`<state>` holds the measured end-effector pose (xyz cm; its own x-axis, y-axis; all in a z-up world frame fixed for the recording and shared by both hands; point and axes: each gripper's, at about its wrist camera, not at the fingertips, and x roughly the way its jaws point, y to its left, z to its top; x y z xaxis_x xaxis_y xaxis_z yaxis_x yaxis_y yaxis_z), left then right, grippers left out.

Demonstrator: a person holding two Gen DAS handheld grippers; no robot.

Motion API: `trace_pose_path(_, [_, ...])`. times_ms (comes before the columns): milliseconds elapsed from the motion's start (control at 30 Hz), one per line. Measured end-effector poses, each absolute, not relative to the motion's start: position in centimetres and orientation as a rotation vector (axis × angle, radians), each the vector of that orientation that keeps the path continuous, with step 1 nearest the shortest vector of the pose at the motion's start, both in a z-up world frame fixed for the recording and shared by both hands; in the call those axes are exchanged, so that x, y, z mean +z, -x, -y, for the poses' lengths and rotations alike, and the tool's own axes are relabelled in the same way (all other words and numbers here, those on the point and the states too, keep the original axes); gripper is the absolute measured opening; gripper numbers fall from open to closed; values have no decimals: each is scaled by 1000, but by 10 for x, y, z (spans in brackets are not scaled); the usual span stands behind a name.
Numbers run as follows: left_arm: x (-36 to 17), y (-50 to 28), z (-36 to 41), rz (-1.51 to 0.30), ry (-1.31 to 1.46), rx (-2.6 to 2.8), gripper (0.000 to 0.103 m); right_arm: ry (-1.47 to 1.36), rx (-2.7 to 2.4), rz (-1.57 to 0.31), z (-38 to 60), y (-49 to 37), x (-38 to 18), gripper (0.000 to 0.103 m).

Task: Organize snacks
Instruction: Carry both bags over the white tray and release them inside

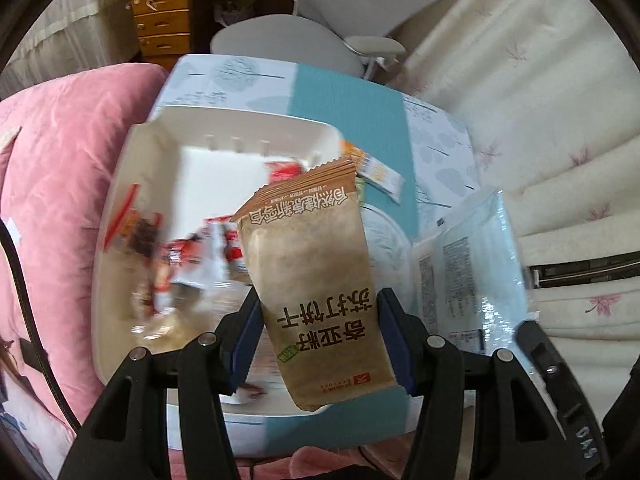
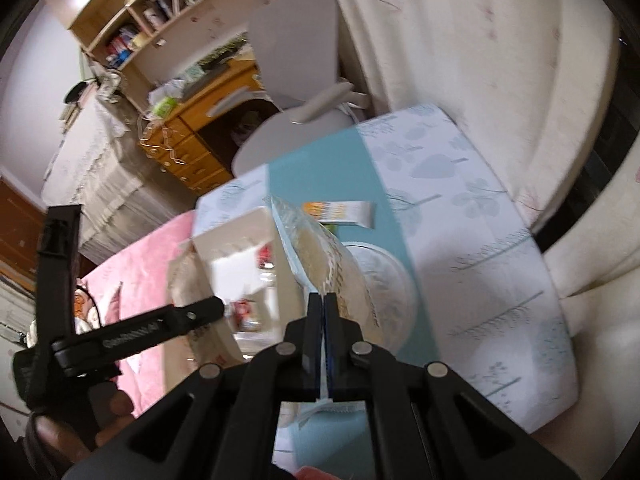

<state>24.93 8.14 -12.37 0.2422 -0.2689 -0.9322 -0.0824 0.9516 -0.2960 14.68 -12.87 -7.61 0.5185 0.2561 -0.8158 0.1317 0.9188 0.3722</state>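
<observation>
My left claw (image 1: 316, 312) holds a brown paper cracker packet (image 1: 308, 256) above the white plastic bin (image 1: 132, 152), long axis pointing away; my right claw (image 2: 323, 300) pinches a clear wafer bag (image 2: 320, 248) beside it.

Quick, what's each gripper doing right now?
Left gripper: shut on the brown cracker packet.
Right gripper: shut on the clear snack bag.

both wrist cameras look steeply down along their own black fingers, from close above the table (image 1: 352, 92). each view takes in the white bin (image 1: 160, 140), the leaf-print cloth, the grey chair (image 2: 288, 60) and the wooden desk (image 2: 200, 128) beyond.
</observation>
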Motion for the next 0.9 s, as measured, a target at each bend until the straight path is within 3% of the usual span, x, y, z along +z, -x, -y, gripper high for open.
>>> trace_pose_path(600, [-141,-232,-200,-1291,285,-42,56,-460,342,-1010,9,-169,-89,2])
trace_pose_path(667, [-142,-230,-204,-1297,272,-53,60,-510,352,-1032,7,-174,-100,6])
trace_pose_path(700, [-142,-230,-205,-1300,267,-56,71,-528,354,-1048,6,-175,-105,6])
trace_pose_path(733, [-143,-229,-205,-1303,262,-61,76,-537,347,-1071,6,-177,-110,7])
trace_pose_path(900, [-146,-224,-201,-1326,227,-104,78,-509,287,-1133,10,-173,-125,31])
